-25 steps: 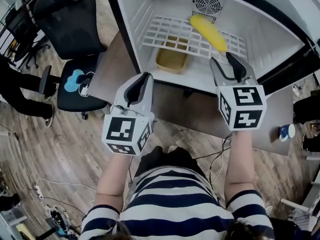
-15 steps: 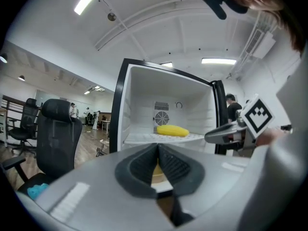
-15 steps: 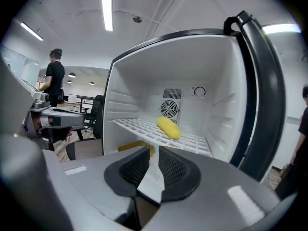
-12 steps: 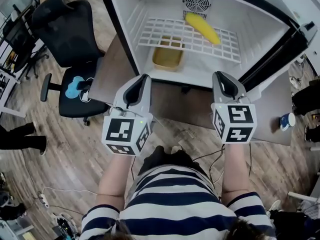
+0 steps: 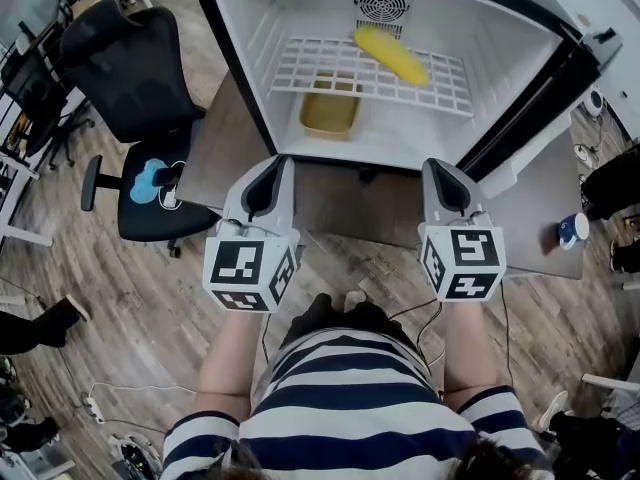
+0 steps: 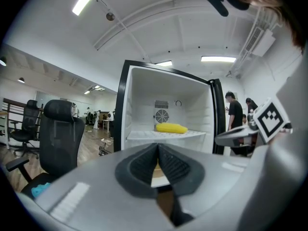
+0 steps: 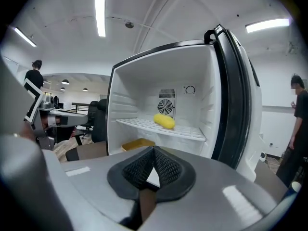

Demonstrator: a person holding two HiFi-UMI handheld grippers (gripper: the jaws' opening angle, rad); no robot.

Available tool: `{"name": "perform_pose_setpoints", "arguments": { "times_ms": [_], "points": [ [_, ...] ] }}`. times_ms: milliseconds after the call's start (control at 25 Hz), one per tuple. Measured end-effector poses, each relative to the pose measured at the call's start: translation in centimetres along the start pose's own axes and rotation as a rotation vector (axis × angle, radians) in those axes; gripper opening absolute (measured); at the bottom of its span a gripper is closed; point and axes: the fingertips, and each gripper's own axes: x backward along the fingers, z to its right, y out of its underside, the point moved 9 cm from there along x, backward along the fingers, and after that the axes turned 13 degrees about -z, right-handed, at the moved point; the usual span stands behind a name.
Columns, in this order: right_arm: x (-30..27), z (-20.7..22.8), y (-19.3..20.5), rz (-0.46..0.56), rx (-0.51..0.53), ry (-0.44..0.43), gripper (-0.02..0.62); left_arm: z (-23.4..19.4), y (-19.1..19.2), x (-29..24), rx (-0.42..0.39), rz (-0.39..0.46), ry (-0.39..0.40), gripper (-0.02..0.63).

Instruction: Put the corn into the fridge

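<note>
The yellow corn lies on the white wire shelf inside the open fridge, near the fan at the back. It also shows in the left gripper view as the corn and in the right gripper view as the corn. My left gripper is shut and empty, held in front of the fridge mouth. My right gripper hangs level with it on the right. Its jaws have just been closing with nothing between them, and its pads now meet. Both grippers are well short of the corn.
A yellow tray sits on the fridge floor under the shelf. The fridge door stands open at the right. The fridge rests on a brown table with a blue cup. A black office chair stands to the left.
My right gripper was open near the fridge mouth; it has shut and drawn back toward the person. The left gripper has barely shifted. The corn stays on the shelf.
</note>
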Motion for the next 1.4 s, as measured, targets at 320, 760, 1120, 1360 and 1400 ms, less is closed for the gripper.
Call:
{"name": "perform_pose_setpoints", "arguments": {
  "times_ms": [320, 760, 1120, 1360, 1400],
  "points": [
    [0.8, -0.5, 2.3, -0.016, -0.066, -0.03, -0.008, 0.0, 0.9, 0.4, 0.009, -0.016, 0.002, 0.0],
    [1.6, -1.0, 4.4, -0.064, -0.118, -0.094, -0.006, -0.1, 2.8, 1.5, 0.02, -0.059, -0.009, 0.0],
    [1.4, -0.3, 4.6, -0.067, -0.15, -0.111, -0.006, -0.6, 3.1, 2.0, 0.026, -0.063, -0.029, 0.0],
    [0.9, 0.0, 4.5, -0.071, -0.144, -0.109, -0.006, -0.9, 2.9, 1.9, 0.025, -0.066, -0.04, 0.0],
    [0.8, 0.0, 4.4, -0.072, -0.143, -0.11, -0.006, -0.9, 2.9, 1.9, 0.027, -0.065, -0.042, 0.0]
  ]
}}
